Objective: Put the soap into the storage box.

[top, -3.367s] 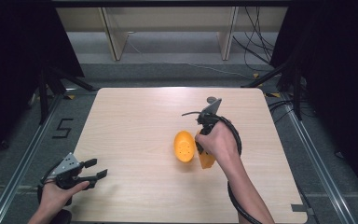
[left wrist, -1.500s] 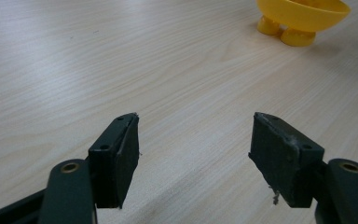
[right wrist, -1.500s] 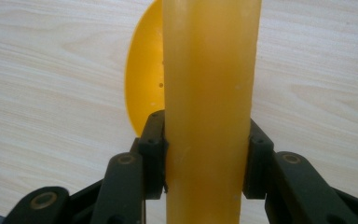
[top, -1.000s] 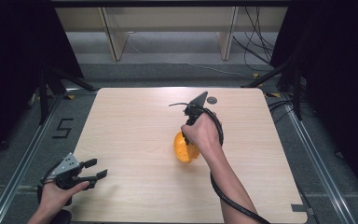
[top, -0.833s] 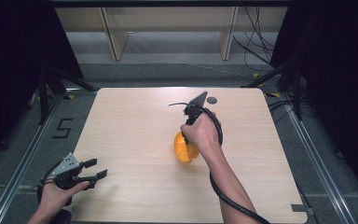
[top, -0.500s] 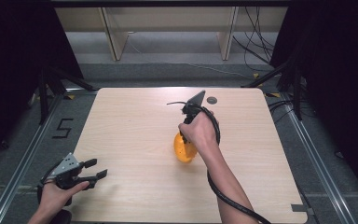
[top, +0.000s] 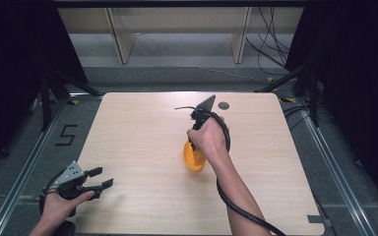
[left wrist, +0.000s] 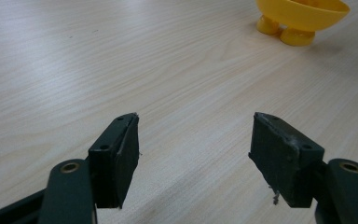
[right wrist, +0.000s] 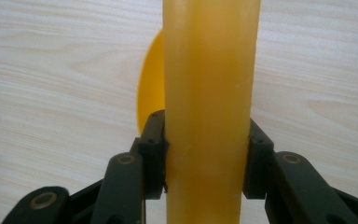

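1. Nearest to me, at about seven o'clock on the table (top: 142,123), the left gripper (top: 100,178) sits in the person's left hand (top: 59,209) with its jaws standing well apart and nothing between them. It points across the bare wood toward the yellow dish.
2. Further in, near the table's centre, the right gripper (right wrist: 205,149) points down and is clamped on an amber cylinder (right wrist: 209,93). Both pads press its sides in the right gripper view.
3. The cylinder hangs directly over the yellow dish (left wrist: 303,14), whose rim peeks out at nine o'clock of the cylinder in that view. Whether the cylinder's end already touches the dish I cannot tell.
4. My reading: the step in hand is setting the cylinder into the dish. The next move calls for a steady lowering, kept centred, then a gentle parting of the jaws so the dish does not skid on its little feet.
5. At twelve o'clock, near the far edge, lies a small dark disc (top: 223,105).
6. Count: two grippers, one cylinder, one dish, one disc, one table.
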Tool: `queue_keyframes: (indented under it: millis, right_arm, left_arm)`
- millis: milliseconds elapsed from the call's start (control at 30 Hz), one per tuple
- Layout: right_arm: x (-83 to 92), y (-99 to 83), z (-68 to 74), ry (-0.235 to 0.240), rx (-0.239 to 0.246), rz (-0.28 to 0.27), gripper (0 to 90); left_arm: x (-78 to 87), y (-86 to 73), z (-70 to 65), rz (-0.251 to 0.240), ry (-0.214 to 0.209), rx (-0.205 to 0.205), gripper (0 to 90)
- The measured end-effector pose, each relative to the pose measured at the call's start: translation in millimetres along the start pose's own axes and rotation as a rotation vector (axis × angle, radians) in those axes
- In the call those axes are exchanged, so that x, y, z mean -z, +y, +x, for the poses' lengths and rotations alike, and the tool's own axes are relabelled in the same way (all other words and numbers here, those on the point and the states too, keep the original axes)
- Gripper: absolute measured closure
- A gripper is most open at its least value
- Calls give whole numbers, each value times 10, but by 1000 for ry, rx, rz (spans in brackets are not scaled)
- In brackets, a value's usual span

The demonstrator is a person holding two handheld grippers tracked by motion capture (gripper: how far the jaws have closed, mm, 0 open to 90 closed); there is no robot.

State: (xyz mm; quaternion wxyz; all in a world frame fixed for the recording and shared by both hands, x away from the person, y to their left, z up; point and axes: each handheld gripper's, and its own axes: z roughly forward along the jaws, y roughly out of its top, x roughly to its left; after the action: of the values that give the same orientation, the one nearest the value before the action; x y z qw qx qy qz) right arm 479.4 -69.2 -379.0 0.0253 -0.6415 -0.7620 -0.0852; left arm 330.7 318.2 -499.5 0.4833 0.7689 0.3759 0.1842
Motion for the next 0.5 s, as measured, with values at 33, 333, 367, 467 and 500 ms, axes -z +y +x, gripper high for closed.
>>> queue_keyframes:
  millis: [33, 333, 367, 467, 500]
  right_arm:
    - [-2, 2, 21, 3, -28, 9, 613]
    - [-40, 20, 57, 1, -26, 12, 613]
    - [-45, 23, 67, -1, -35, 13, 613]
    - [-57, 17, 61, 1, -20, 14, 613]
    - [-67, 17, 66, 2, -27, 2, 613]
  left_arm:
    - [-1, -1, 0, -2, -1, 1, 319]
    - [1, -1, 0, 0, -1, 1, 319]
    - [1, 0, 0, 0, -1, 1, 319]
    - [1, 0, -1, 0, -2, 1, 319]
    - [1, 0, -1, 0, -1, 1, 319]
